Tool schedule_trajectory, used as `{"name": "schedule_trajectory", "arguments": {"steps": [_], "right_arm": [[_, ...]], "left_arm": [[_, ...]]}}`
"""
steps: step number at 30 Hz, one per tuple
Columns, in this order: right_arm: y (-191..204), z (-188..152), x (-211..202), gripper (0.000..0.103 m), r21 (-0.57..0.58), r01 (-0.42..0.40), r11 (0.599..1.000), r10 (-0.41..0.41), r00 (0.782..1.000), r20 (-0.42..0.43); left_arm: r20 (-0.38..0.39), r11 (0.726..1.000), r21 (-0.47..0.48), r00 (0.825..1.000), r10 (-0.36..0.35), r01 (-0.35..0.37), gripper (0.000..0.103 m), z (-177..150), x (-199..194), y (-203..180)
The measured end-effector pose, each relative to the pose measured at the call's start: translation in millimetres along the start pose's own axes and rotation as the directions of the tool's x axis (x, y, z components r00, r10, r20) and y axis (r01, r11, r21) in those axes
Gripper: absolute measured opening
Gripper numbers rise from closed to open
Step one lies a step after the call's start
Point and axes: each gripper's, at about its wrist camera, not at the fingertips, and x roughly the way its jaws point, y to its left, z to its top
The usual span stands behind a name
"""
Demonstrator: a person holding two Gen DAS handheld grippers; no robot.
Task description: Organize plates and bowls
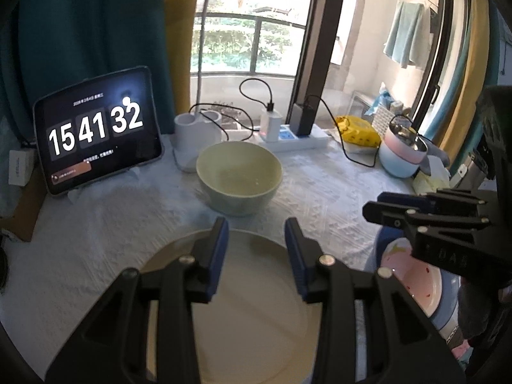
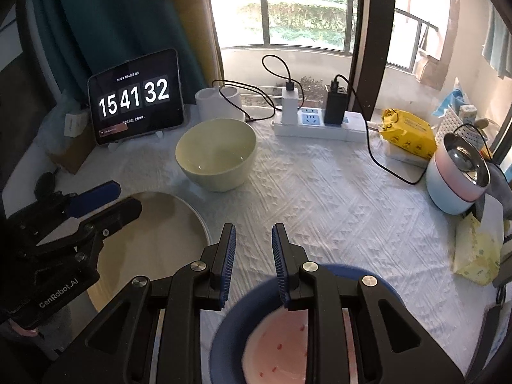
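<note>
While both grippers are hovering apart and empty | left gripper (image 1: 256, 233) is gaping over cream plate (image 1: 256, 304), just before green bowl (image 1: 238, 176) | right gripper (image 2: 253, 236) is hanging part-open above pink bowl (image 2: 275, 345) nesting in blue bowl (image 2: 230, 329), right of green bowl's plate.

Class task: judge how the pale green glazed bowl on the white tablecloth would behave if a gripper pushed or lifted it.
The pale green glazed bowl looks rigid and ceramic, so probably heavy and breakable. Its glossy rim may slip between fingers. The textured white tablecloth could drag or bunch under a push, though its broad shape seems unlikely to tip.
</note>
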Motion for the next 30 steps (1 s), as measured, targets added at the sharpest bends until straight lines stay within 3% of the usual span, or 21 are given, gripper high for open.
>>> {"name": "schedule_trajectory", "arguments": {"steps": [16,30], "right_arm": [[25.0,39.3,21.7,0.025,-0.012,-0.012,1.0,0.012,1.0,-0.013],[27.1,74.3,52.9,0.025,0.04,-0.002,0.999,0.004,0.999,-0.048]], "left_arm": [[0.008,0.998,-0.057,1.0,-0.001,0.002,0.039,27.7,13.7,42.0],[-0.037,0.995,-0.102,0.999,-0.011,0.007,0.039,46.6,50.6,63.2]]}}
